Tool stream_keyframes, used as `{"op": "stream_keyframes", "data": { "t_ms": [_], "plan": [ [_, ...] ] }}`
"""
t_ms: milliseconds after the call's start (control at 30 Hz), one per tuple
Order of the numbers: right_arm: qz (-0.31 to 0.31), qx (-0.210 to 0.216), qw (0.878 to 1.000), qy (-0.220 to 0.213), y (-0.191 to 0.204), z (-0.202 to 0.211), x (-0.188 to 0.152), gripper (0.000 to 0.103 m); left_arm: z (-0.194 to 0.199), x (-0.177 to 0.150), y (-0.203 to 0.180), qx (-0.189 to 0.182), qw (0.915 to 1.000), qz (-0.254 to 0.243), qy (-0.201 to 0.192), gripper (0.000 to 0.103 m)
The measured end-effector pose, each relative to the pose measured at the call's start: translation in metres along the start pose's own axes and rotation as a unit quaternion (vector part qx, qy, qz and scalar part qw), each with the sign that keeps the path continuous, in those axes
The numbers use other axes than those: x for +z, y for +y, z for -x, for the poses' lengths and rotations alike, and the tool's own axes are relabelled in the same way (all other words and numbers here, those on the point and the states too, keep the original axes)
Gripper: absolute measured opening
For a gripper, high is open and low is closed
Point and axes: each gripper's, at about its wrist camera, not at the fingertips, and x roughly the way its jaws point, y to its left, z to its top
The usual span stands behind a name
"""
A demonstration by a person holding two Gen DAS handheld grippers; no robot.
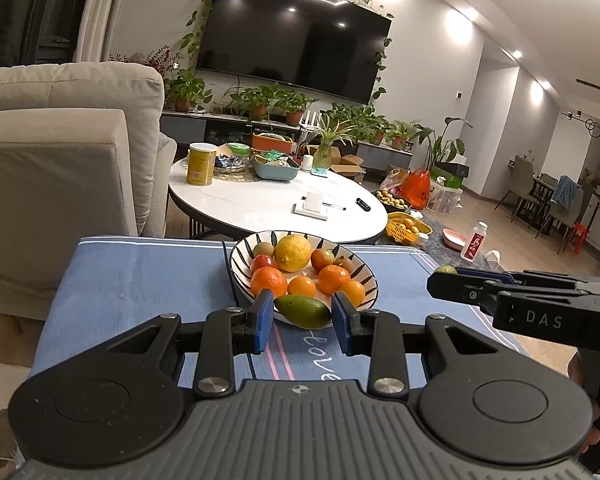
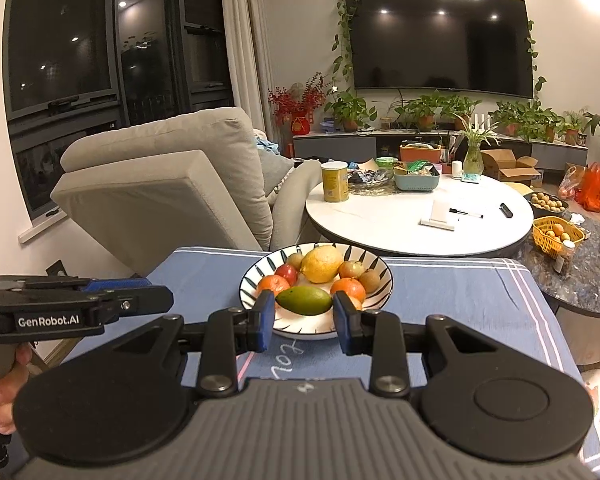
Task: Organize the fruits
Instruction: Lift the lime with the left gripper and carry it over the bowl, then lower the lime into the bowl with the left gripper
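A striped bowl (image 1: pixel 364 270) (image 2: pixel 384 276) holds a yellow lemon (image 1: pixel 293 253) (image 2: pixel 322 264), oranges (image 1: pixel 269 281), red fruits and kiwis. It stands on a blue cloth (image 1: pixel 140 276) (image 2: pixel 460 300). My left gripper (image 1: pixel 303 316) is shut on a green mango (image 1: pixel 303 311) at the bowl's near rim. My right gripper (image 2: pixel 304 314) is shut on another green mango (image 2: pixel 304 300) above the bowl's near side. The right gripper also shows at the right of the left wrist view (image 1: pixel 444 276), with green fruit at its tip. The left gripper shows at the left of the right wrist view (image 2: pixel 156 294).
A white round table (image 1: pixel 260 204) (image 2: pixel 400 220) with a yellow can (image 1: pixel 200 164), tray and pen stands behind the cloth. A beige sofa (image 1: pixel 60 152) is on the left. A yellow basket of fruit (image 1: pixel 406 229) (image 2: pixel 556 234) sits on the right.
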Motion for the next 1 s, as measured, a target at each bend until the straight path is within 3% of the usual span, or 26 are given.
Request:
{"op": "stream_keyframes", "data": {
  "t_ms": [1000],
  "plan": [
    [-0.008, 0.002, 1.0, 0.014, -0.018, -0.04, 0.016, 0.084, -0.057, 0.024, 0.016, 0.008, 0.9996, 0.0, 0.027, 0.03]
  ]
}}
